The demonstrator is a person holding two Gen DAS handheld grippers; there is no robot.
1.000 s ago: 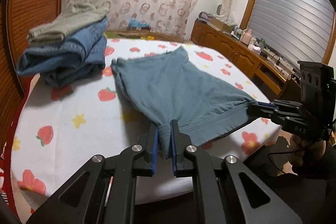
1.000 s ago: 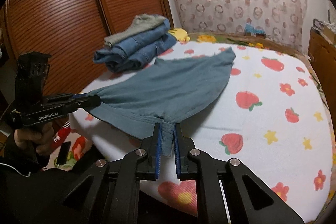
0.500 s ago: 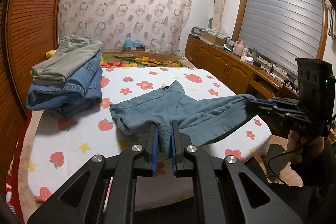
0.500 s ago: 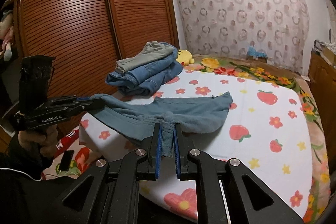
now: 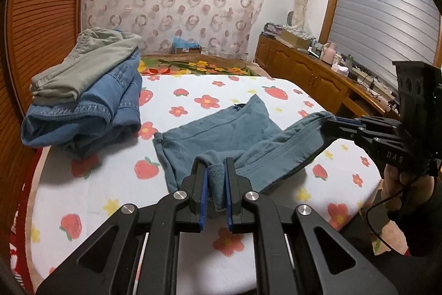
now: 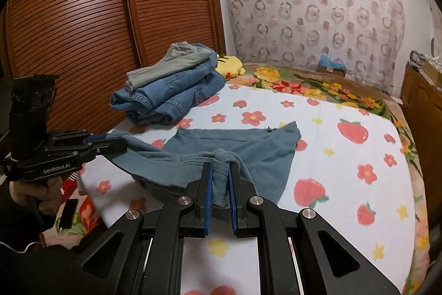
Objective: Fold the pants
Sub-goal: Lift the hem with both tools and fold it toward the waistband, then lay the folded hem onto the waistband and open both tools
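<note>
The teal-blue soft knit pants [image 5: 221, 134] lie partly on the strawberry-and-flower printed white bed cover [image 5: 96, 201], toward its near edge. The far portion rests flat, while the near hem edge is lifted clear and sags between two holds. The fabric appears light and limp (it droops and creases wherever unsupported), so it will probably not keep a crease unless laid down and pressed flat. The stitched hem band looks thicker and is judged the soundest place to grip. A pinch on single-layer cloth may well slip.

The left gripper [image 5: 216, 179] is clamped on a bunched corner of that hem. The right gripper [image 6: 221, 181] is likewise closed on the opposite hem corner, its jaws narrow with cloth between them. Each gripper also shows at the side of the other's view.

A stack of folded denim and grey-green trousers [image 6: 171, 85] sits near the cover's far left corner, well apart from the pants. A yellow plush toy [image 6: 230, 68] lies just behind the stack.
</note>
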